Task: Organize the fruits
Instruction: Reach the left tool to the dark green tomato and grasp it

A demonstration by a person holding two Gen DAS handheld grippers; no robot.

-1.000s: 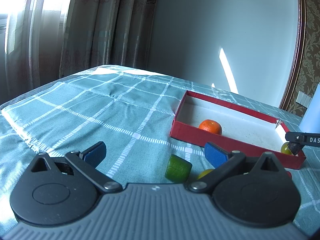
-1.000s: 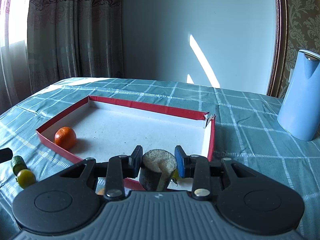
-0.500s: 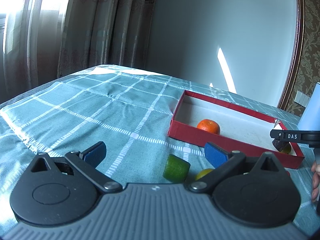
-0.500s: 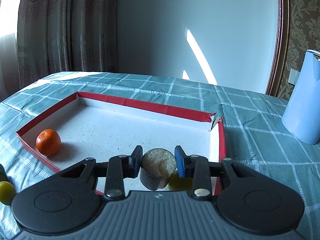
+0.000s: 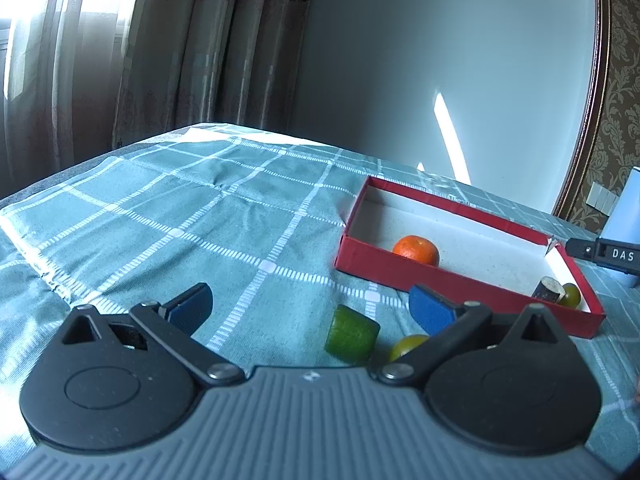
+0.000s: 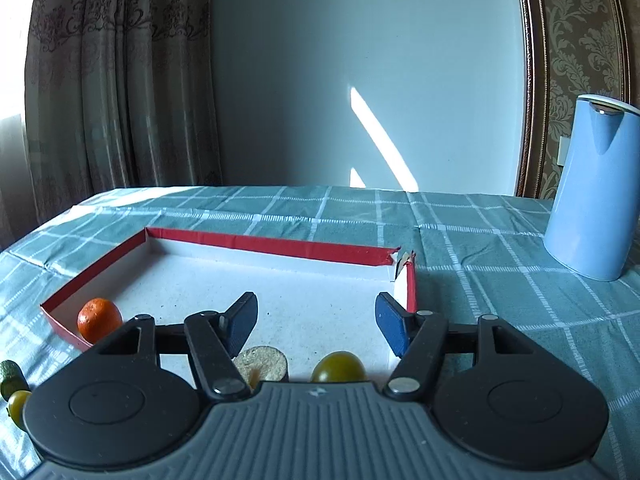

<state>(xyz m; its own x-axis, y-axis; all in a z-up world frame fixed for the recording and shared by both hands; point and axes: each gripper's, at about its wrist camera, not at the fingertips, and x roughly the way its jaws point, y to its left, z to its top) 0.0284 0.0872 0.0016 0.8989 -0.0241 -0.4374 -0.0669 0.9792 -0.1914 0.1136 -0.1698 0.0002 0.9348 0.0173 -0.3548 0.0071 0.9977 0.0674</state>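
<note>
The right gripper (image 6: 316,322), fingers spread wide, is held above the red box (image 6: 280,245); a brown-skinned fruit piece (image 6: 262,364) is seen released inside at 6 o'clock. The left gripper (image 5: 310,308), also spread wide, is aimed at the green piece (image 5: 351,334) on the table (image 5: 180,216).

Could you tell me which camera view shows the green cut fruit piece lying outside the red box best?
The left wrist view: the green cut fruit piece lies whole on the cloth before the red box. The right wrist view catches only a sliver of it at its left edge.

The blue jug (image 5: 628,216) is cut by the frame edge; a yellow-green fruit (image 5: 406,346) sits partly hidden, perhaps a lime.
</note>
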